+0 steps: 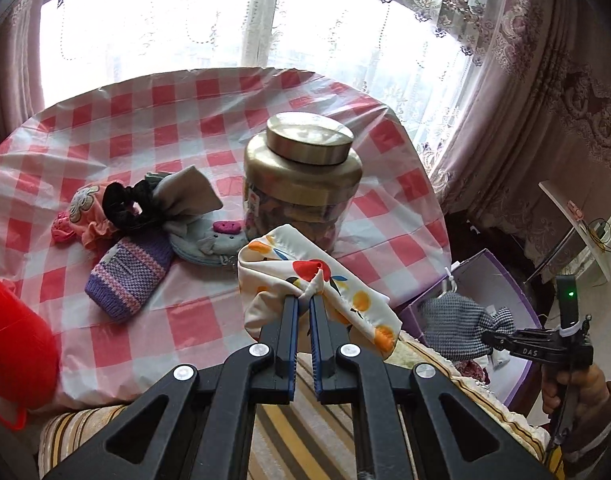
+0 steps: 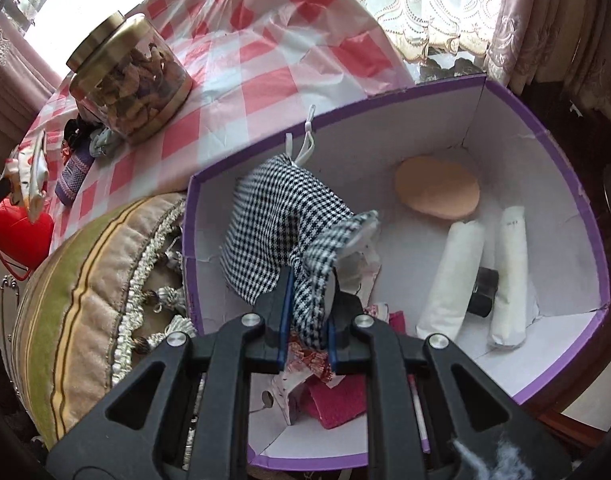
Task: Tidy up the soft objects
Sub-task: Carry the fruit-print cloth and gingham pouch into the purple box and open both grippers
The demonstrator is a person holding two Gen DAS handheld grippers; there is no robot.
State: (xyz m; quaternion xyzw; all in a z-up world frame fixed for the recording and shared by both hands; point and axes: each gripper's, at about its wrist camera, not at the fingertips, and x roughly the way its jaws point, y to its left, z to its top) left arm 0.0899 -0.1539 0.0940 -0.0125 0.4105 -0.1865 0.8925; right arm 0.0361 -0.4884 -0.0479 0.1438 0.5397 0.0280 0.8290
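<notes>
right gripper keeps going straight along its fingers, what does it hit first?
Likely the white inside of the purple-rimmed cardboard box. The right gripper, shut on the black-and-white houndstooth fabric pouch, points into it; the pouch would touch first. Depth is unclear.

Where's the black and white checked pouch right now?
The checked pouch is pinched in the right gripper, hanging over the purple box, left of the peach sponge.
</notes>
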